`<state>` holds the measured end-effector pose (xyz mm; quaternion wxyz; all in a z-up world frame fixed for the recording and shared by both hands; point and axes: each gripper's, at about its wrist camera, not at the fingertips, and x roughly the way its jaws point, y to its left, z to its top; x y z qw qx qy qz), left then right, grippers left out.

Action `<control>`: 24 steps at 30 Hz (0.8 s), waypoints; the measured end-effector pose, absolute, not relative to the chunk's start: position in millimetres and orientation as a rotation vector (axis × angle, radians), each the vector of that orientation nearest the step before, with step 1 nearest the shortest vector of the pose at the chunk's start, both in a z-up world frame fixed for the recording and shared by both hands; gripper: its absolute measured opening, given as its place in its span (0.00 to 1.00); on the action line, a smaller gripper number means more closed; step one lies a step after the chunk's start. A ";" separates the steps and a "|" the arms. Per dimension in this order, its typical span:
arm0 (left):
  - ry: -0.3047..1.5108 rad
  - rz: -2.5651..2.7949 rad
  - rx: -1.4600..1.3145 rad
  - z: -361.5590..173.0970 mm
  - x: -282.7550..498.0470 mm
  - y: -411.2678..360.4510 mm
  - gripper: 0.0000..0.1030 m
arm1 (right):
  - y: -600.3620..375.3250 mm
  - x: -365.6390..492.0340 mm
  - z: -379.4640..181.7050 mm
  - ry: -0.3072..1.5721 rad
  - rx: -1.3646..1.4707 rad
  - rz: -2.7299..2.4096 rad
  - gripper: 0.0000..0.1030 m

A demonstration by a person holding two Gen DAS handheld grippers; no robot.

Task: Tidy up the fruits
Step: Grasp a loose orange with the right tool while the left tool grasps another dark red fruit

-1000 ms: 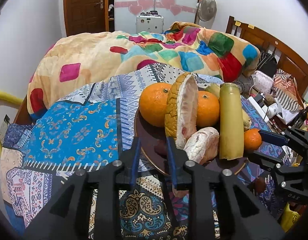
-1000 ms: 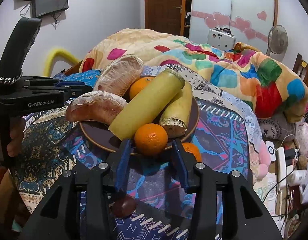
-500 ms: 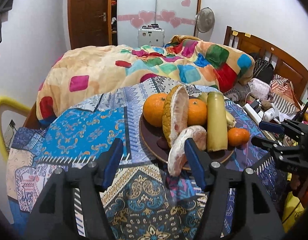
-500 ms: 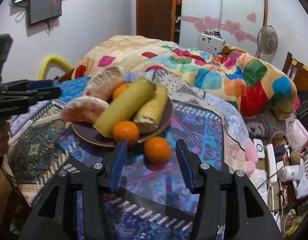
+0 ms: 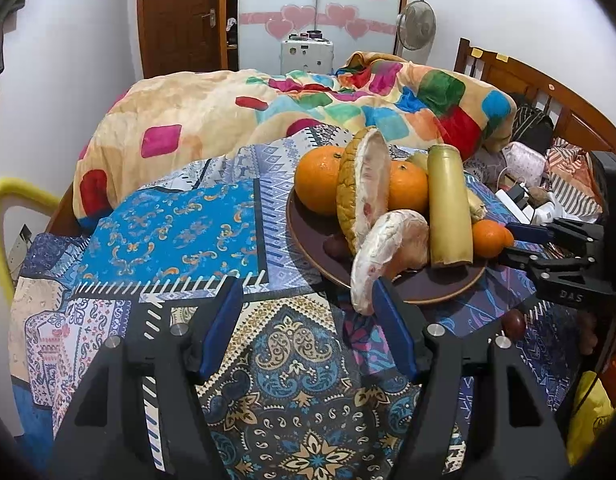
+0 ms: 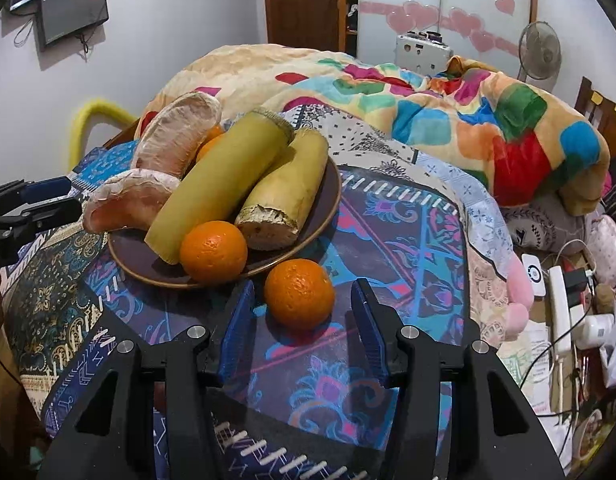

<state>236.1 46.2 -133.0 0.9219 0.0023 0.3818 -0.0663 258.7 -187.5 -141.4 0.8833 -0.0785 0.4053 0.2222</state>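
A brown plate (image 5: 308, 240) (image 6: 323, 208) on the patterned cloth holds oranges (image 5: 317, 178), two pomelo wedges (image 5: 363, 184) (image 6: 176, 136), two yellow cane pieces (image 5: 447, 208) (image 6: 224, 176) and a small orange (image 6: 213, 251) at its rim. Another small orange (image 6: 299, 294) lies on the cloth beside the plate, just ahead of my open, empty right gripper (image 6: 304, 320). My left gripper (image 5: 306, 316) is open and empty over the cloth; its right finger is near the lower pomelo wedge (image 5: 387, 252). A small dark red fruit (image 5: 513, 323) lies on the cloth.
The table stands against a bed with a colourful blanket (image 5: 308, 108) (image 6: 427, 96). Clutter of cables and chargers (image 6: 559, 300) lies to the right. A yellow chair frame (image 5: 4, 208) is at the left. The other gripper shows at each view's edge (image 5: 555, 252) (image 6: 24, 204).
Both grippers have opened and drawn back from the plate. The right one let go of a small orange, which now lies on the cloth beside the plate.
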 end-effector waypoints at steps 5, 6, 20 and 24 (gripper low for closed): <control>0.777 -0.155 0.003 -128.7 230.4 38.1 0.65 | -188.2 255.5 -141.5 0.849 -0.158 0.466 0.32; 0.776 -0.161 0.000 -126.9 228.7 35.7 0.65 | -189.1 254.7 -141.0 0.847 -0.153 0.466 0.32; 0.802 -0.264 0.010 -123.4 195.0 -32.3 0.65 | -222.4 188.8 -102.9 0.751 -0.153 0.445 0.32; 0.826 -0.272 0.014 -132.2 191.4 -56.3 0.65 | -232.6 172.7 -97.2 0.737 -0.149 0.447 0.32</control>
